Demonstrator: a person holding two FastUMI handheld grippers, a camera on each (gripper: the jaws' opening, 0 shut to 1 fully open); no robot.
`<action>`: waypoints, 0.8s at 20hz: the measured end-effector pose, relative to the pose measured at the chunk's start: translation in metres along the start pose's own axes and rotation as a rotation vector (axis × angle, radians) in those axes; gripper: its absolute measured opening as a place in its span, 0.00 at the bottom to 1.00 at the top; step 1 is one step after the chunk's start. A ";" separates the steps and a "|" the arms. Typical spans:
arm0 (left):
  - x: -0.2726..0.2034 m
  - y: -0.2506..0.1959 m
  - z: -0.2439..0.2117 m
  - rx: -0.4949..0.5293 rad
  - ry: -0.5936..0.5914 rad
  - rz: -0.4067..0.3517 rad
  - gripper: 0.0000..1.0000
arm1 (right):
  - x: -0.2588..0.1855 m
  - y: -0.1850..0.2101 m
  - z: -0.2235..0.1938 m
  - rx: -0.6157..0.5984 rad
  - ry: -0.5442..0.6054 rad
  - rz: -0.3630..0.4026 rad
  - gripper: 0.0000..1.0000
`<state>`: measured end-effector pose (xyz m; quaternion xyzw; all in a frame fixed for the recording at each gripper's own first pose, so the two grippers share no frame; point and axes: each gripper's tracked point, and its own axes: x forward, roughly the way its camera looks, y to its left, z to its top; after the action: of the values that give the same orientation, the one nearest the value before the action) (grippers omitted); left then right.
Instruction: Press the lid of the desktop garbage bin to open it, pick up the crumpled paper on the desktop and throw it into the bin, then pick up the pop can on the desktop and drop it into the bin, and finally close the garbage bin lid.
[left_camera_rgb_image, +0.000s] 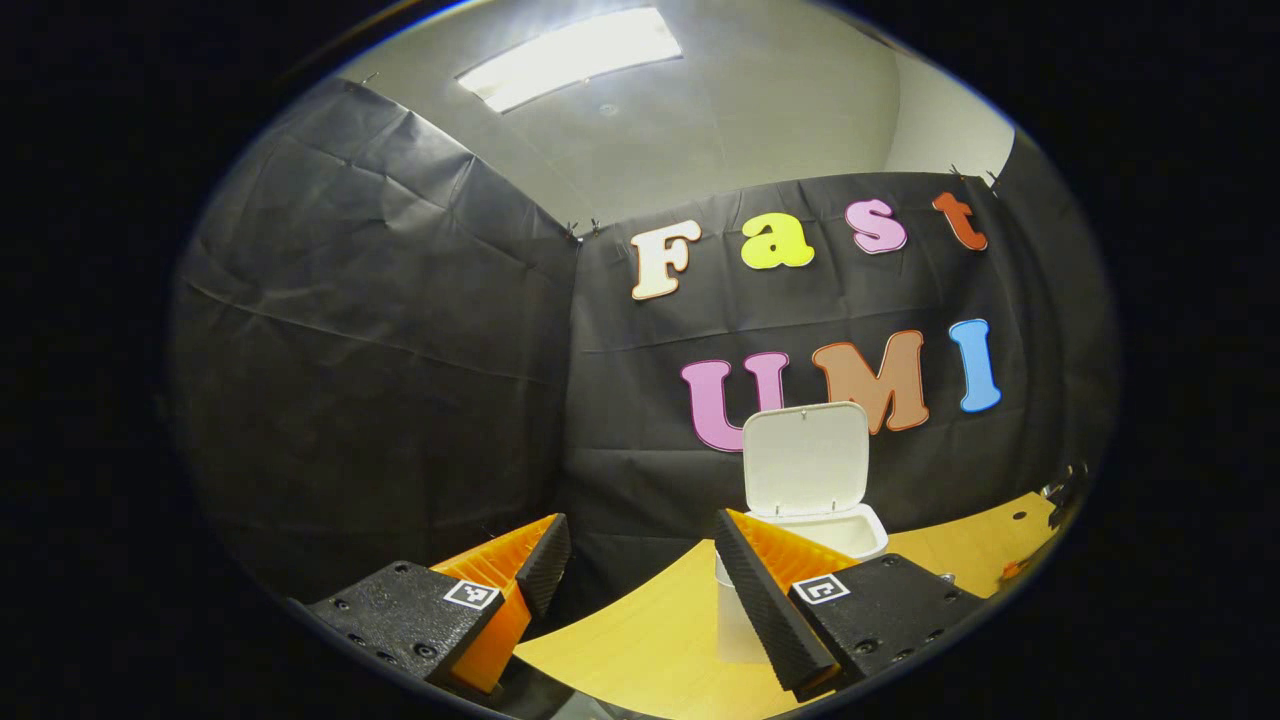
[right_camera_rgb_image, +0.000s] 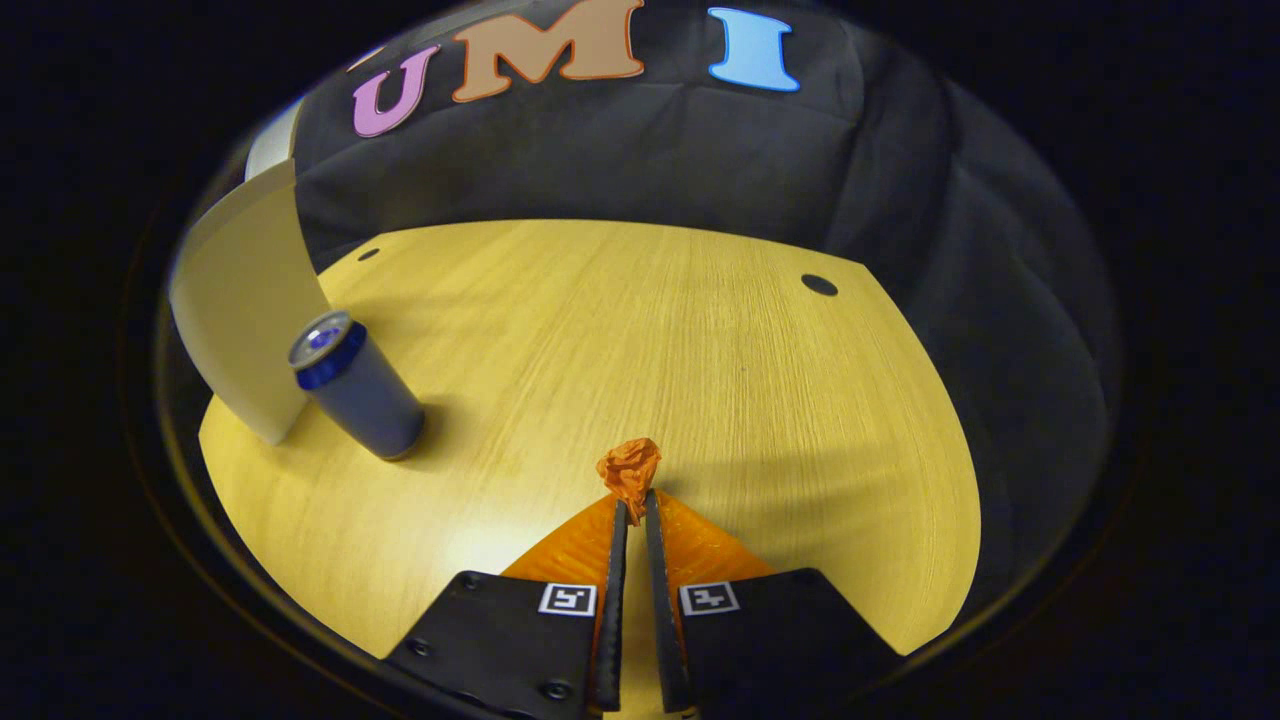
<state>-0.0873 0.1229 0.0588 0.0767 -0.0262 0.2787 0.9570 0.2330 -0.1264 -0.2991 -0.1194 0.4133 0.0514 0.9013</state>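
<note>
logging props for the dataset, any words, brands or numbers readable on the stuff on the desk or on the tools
No readable text on any of them.
pop can: no brand or print can be made out.
garbage bin and its lid: plain, no text.
crumpled paper: no text visible.
square markers on the right hand-held gripper and left hand-held gripper: coded patterns, not words or numbers.

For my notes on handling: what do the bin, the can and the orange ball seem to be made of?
Bin: looks like white plastic, smooth and matte; its raised lid is thin and moulded.
Can: probably metal, with a shiny silvery top and a dull bluish-grey side.
Orange ball: seemingly crumpled paper, with sharp creases, pinched by the right tool.
</note>
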 end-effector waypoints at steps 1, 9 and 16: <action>0.000 0.000 -0.001 -0.001 0.002 -0.006 0.90 | -0.010 0.005 0.012 -0.019 -0.025 0.006 0.17; -0.002 0.010 -0.018 -0.056 0.032 -0.037 0.90 | -0.114 0.105 0.131 -0.144 -0.269 0.177 0.16; -0.033 0.085 -0.031 -0.046 0.076 0.101 0.90 | -0.179 0.238 0.215 -0.291 -0.434 0.395 0.16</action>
<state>-0.1604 0.1813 0.0368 0.0428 0.0002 0.3288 0.9434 0.2283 0.1599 -0.0689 -0.1508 0.2151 0.3081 0.9144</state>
